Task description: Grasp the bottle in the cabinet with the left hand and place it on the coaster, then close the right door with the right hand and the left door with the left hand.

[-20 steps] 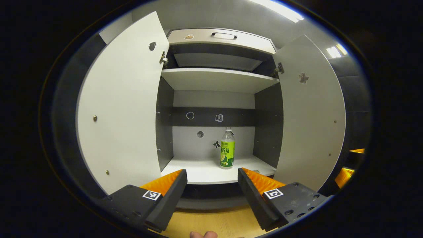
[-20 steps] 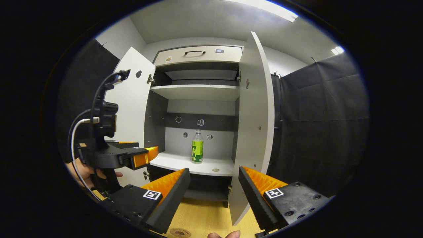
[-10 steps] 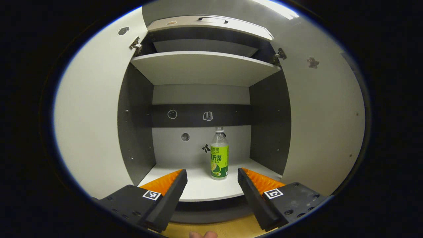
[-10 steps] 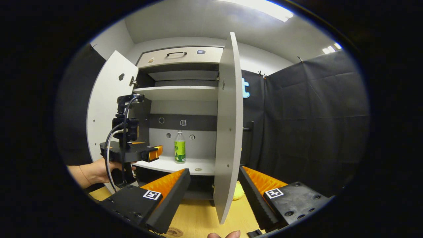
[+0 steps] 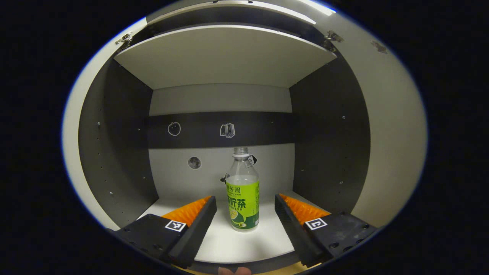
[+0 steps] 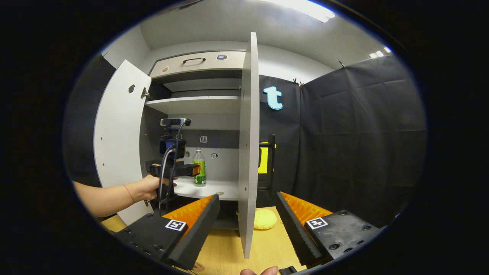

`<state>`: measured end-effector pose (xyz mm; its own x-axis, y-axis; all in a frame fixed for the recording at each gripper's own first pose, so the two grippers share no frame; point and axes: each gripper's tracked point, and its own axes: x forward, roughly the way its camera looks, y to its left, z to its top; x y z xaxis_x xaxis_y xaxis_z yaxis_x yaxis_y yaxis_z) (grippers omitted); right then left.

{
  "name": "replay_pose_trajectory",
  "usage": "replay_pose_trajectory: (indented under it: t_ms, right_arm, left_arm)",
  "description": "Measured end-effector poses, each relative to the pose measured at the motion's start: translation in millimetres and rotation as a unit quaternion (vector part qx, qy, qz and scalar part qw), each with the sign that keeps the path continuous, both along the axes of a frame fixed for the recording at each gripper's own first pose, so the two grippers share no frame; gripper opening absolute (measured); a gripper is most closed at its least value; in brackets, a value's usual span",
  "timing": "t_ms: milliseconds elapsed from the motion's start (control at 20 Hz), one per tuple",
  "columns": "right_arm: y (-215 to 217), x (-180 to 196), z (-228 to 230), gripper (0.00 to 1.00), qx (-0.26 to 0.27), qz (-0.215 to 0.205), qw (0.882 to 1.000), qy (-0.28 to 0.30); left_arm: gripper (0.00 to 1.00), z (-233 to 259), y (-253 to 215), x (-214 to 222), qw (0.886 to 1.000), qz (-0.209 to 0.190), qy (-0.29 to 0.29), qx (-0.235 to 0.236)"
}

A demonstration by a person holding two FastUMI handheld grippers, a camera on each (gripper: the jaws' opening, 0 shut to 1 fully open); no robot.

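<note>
Bottle retrieval is unfinished: we hold the left tool (image 5: 245, 204), fingers apart, around the green-labelled clear plastic bottle (image 5: 242, 194); placement and both door closings remain.

Bright ceiling strip light (image 6: 301, 7) glares overhead, the cabinet (image 5: 225, 57) interior sits evenly lit and sharp, while fisheye bending curves the edges.

Shelf (image 5: 244, 244) room flanks the bottle (image 5: 242, 198); walls seemingly well apart.

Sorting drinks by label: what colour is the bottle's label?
Bright green on the clear bottle; best in the left gripper view.
</note>
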<state>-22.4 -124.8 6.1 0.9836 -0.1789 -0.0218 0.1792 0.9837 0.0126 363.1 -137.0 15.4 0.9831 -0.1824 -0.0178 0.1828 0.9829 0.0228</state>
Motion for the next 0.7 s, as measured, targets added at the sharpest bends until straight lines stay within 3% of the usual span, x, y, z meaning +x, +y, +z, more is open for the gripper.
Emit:
replay_pose_trajectory:
  t_ms: [700]
  right_arm:
    - [-35.5,4.8,-17.0,0.98,-0.005,-0.039,0.999,0.022]
  left_arm:
    - [0.96,-9.5,-3.6,78.3,0.999,0.030,0.007,-0.011]
